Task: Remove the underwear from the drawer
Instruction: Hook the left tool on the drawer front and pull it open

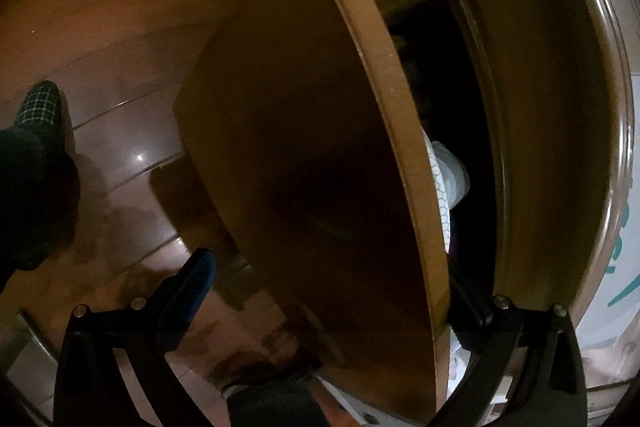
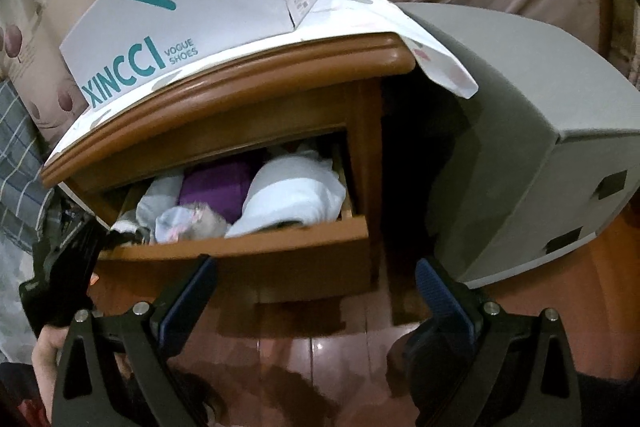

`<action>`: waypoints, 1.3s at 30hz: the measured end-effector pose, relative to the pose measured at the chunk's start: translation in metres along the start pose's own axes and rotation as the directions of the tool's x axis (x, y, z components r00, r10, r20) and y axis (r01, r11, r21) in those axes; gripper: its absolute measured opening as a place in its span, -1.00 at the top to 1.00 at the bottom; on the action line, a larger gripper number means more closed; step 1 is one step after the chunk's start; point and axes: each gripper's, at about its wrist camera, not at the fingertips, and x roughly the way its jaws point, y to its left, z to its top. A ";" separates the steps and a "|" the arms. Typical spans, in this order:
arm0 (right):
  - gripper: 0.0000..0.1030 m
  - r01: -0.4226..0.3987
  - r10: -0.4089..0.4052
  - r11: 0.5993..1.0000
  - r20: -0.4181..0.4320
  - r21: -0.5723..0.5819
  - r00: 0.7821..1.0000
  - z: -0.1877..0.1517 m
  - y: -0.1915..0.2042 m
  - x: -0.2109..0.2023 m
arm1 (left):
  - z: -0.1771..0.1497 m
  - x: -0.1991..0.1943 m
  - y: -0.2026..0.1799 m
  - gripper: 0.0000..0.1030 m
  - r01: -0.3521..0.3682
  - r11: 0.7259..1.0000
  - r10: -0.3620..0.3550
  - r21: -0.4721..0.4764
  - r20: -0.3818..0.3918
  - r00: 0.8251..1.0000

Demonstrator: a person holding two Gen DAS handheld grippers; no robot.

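Straddling the drawer front [image 1: 320,155], the left tongs [image 1: 332,291] stand wide, one finger outside the panel and one inside, apparently hooked over its top edge; whether they press it I cannot tell. In the right wrist view the drawer [image 2: 240,247] is already pulled partly out of the nightstand [image 2: 224,99], so opening looks done and picking remains. Folded garments fill it: a pale patterned bundle [image 2: 188,223] at left, a purple piece [image 2: 216,183] behind, a white roll [image 2: 292,195] at right, its long axis running front to back. The right tongs [image 2: 316,291] hang wide and empty before the drawer, holding nothing.
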 end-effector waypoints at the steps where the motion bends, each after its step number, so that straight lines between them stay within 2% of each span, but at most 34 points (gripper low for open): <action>1: -0.97 0.003 -0.003 1.000 0.004 -0.005 1.000 -0.001 0.000 -0.001 | 0.000 -0.001 -0.001 -1.00 -0.007 1.000 0.007 0.003 0.001 1.000; 15: -0.97 0.000 0.000 1.000 0.030 -0.020 1.000 0.009 0.006 0.001 | 0.002 -0.018 -0.010 -1.00 -0.067 0.997 0.067 0.045 -0.011 0.998; 24: -0.97 -0.011 0.011 0.999 0.023 -0.032 1.000 0.014 0.007 0.008 | 0.014 -0.003 -0.018 -1.00 -0.091 0.995 0.094 0.046 -0.055 0.994; 30: -0.97 -0.013 0.014 0.999 0.019 -0.040 1.000 0.011 0.011 0.007 | 0.019 -0.004 -0.028 -1.00 -0.135 0.988 0.139 0.073 -0.059 0.989; 33: -0.97 -0.017 0.018 0.999 0.020 -0.042 1.000 0.011 0.013 0.007 | 0.026 0.005 -0.032 -1.00 -0.127 0.990 0.132 0.065 -0.084 0.988; 35: -0.97 -0.016 0.017 0.999 0.017 -0.051 1.000 0.009 0.015 0.006 | 0.032 0.005 -0.037 -1.00 -0.130 0.988 0.136 0.080 -0.080 0.987; 37: -0.97 -0.019 0.020 0.998 0.012 -0.057 1.000 0.009 0.017 0.007 | 0.031 0.009 -0.045 -1.00 -0.149 0.980 0.157 0.134 -0.053 0.986; 39: -0.97 -0.025 0.026 0.998 0.005 -0.063 1.000 0.008 0.018 0.007 | 0.030 0.011 -0.054 -1.00 -0.188 0.968 0.194 0.167 -0.023 0.981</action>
